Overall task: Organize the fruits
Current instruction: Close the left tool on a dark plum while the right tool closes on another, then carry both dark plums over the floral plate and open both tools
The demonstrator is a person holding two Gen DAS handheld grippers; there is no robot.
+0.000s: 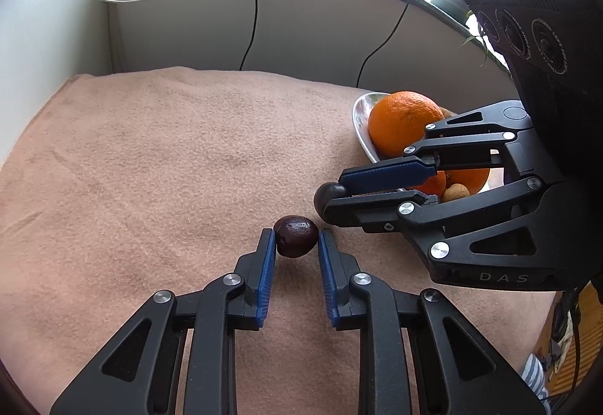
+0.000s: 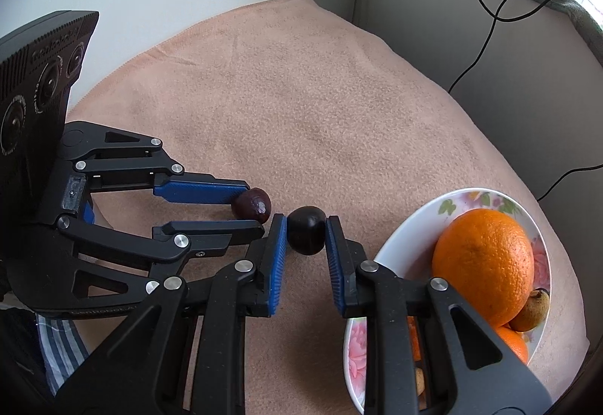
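Dark, glossy skin marks both small fruits you are working on, probably plums, lying on the peach towel (image 1: 150,159) just beside the flowered bowl (image 2: 467,194). Your left gripper (image 1: 295,240) brackets the reddish plum (image 1: 296,236), the one farther from the bowl; its pads sit right at the fruit's sides, and contact looks light or just beginning, so you can't call it a firm pinch yet. Your right gripper (image 2: 306,238) straddles the darker plum (image 2: 307,235) nearer the bowl, blue pads against its flanks, apparently pinching it.

Expect both to be light, smooth and a bit slippery, with soft flesh that bruises under hard pressure (close gently). Take each across its widest middle, pads level, so it doesn't squirt out forward.

Count: two plums on the towel beside the bowl. In the bowl, one large orange (image 2: 484,264) on top, at least one more orange (image 2: 514,343) beneath it, and two small brownish fruits, one (image 2: 533,309) tucked against the large orange; more may be hidden behind the gripper. Two grippers, one bowl.
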